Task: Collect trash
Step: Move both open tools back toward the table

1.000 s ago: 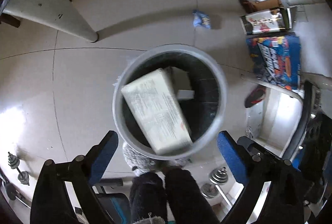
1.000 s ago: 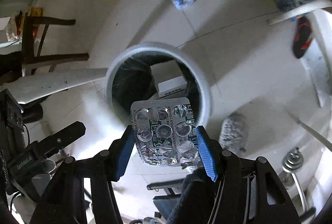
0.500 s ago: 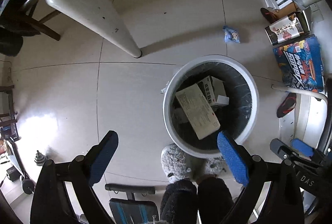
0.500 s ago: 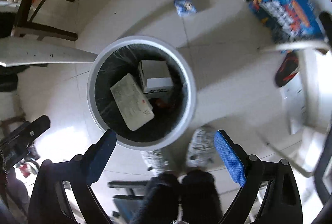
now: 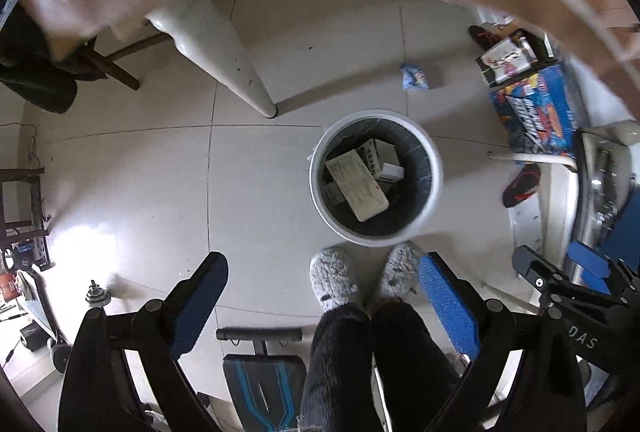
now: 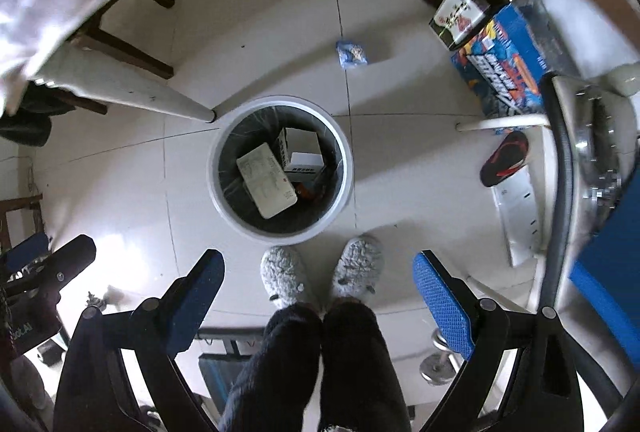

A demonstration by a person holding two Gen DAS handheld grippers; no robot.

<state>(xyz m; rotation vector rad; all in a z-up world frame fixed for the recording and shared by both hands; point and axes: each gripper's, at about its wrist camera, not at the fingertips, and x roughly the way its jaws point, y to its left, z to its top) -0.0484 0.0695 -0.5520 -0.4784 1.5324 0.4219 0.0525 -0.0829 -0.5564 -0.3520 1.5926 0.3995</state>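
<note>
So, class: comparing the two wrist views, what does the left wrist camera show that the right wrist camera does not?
Only the left wrist view shows the blue-striped bench pad clearly. Only the right shows the orange scrap inside the bin. Both share the white trash bin, the flat carton in it, the blue wrapper on the floor, grey slippers, and open empty grippers: left, right.

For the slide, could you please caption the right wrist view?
Open right gripper above a white bin holding discarded boxes; blue wrapper on the floor.

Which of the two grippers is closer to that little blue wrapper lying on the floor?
Hard to call; neither is clearly nearer. The left gripper and right gripper both hang open high above the bin, with the blue wrapper on the floor beyond it.
</note>
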